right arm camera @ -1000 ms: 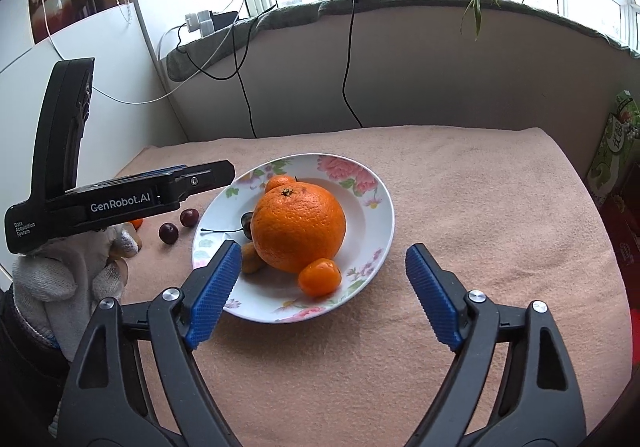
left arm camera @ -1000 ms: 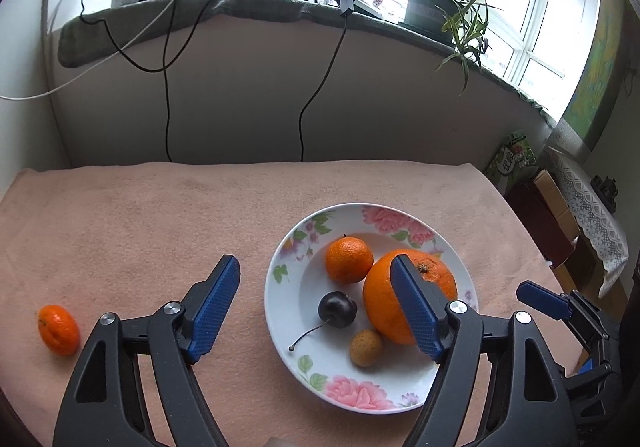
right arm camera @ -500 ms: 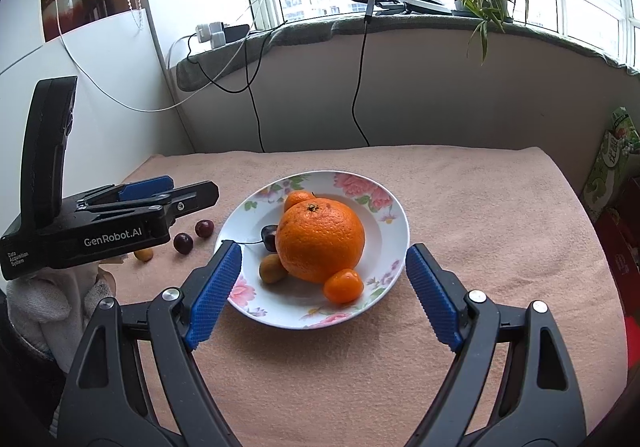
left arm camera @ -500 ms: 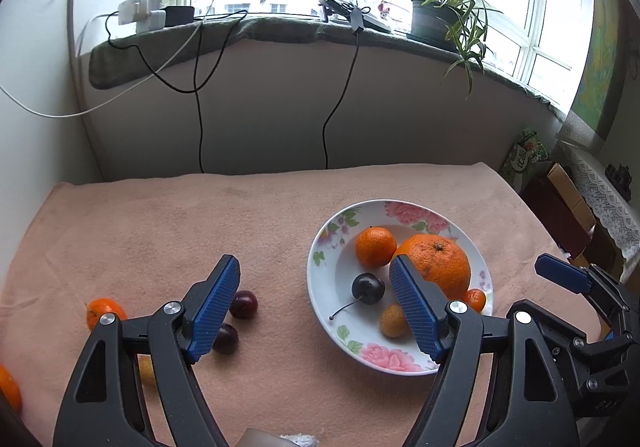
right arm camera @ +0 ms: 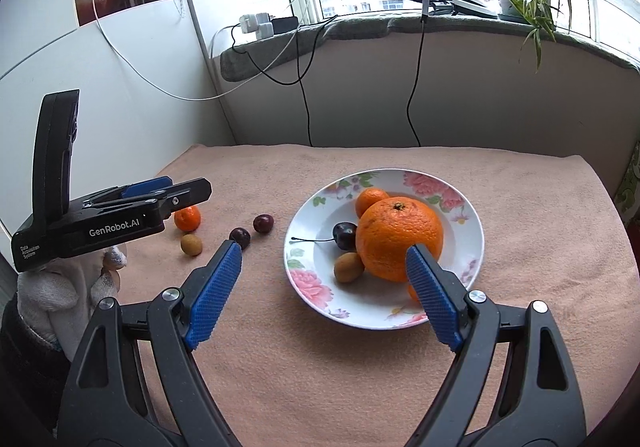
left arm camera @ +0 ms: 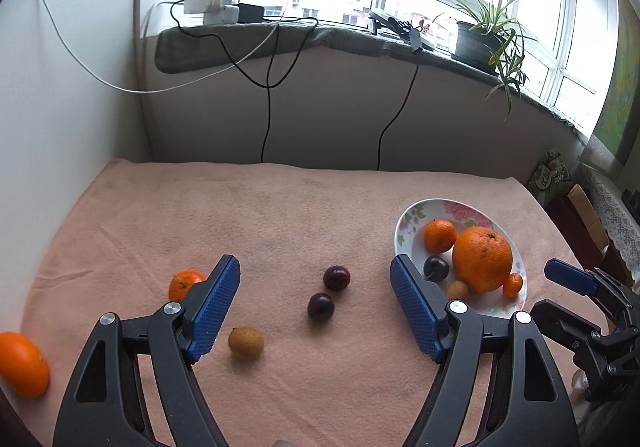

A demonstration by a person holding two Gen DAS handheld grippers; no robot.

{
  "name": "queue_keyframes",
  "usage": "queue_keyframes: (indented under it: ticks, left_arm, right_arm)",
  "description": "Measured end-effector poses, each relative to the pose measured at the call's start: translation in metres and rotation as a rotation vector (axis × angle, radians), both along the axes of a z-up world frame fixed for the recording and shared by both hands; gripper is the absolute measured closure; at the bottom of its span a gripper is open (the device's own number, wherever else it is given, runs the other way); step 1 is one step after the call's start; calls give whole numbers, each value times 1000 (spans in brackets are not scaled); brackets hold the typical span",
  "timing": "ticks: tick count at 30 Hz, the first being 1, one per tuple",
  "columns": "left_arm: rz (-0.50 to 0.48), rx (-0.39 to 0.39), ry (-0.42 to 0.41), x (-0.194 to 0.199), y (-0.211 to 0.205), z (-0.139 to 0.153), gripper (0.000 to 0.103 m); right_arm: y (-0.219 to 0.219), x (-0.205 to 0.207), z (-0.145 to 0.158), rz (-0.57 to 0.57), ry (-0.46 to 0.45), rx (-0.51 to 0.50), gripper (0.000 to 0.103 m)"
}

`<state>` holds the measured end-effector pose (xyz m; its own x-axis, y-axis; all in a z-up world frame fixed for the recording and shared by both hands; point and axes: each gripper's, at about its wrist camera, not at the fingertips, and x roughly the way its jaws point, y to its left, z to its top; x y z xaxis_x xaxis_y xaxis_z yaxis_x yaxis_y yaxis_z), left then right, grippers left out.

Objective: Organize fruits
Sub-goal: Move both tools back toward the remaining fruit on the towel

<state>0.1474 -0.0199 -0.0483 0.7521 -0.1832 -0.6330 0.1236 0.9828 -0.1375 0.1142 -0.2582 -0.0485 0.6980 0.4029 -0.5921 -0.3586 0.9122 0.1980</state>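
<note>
I have the left tongs (left arm camera: 316,305) spread wide and empty above the bench covered in a peach-pink towel (left arm camera: 280,215), and between their blue pads lie two dark red plums (left arm camera: 336,277), one just in front of the other, with a small tan round fruit (left arm camera: 245,343) nearer my left pad. A small orange mandarin (left arm camera: 184,283) sits partly behind that pad, and another orange fruit (left arm camera: 22,363) lies at the far left edge of the towel. The right tongs (right arm camera: 324,283) are also open and holding nothing, hovering over the near rim of the white floral china plate (right arm camera: 472,243), which already carries a big orange (right arm camera: 398,239), a smaller mandarin, a dark stemmed cherry (right arm camera: 345,235), a tan fruit and a tiny orange one. My reading is that the loose fruit belongs on the plate, and the left tongs should take a plum next. I would lower straight down so the pads straddle one plum only, close gently because it will roll and bruise, and keep clear of its neighbour. Then I would carry it to the open spot left of the cherry.
</note>
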Motion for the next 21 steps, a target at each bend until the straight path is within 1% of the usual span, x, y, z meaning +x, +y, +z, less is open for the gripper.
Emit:
queue_keyframes:
  ticks: [7,9,10,13,17,18,19,21]
  left_arm:
    - [76,-10,15,-8,41,-7,26]
    - [103,-24,22,-9,54,-11,27]
    - [114,-35,26,-10,61,-12,31]
    - [142,-57,36,-14,79,-18,32]
    - [169,-96,59,-16,99,-28,38]
    - [171,-100,64,-16,102,-30,41]
    - [169,-104,68,-16,104,-32,45]
    - [163,-112,75,-16,108,-36,48]
  right_arm:
    - [36,0,-4,102,21,-2,16]
    - [46,1,-5,128,26,-2,16]
    - [51,1,-5,139,29,-1,16]
    - [65,4,-7,175,42,7,16]
    - [88,9,-12,227,58,-1,16]
    - [94,10,-14,238,62,-5,16]
    - [100,12,-16,251,68,-7,17]
    - [113,14,-20,280,80,-13,19]
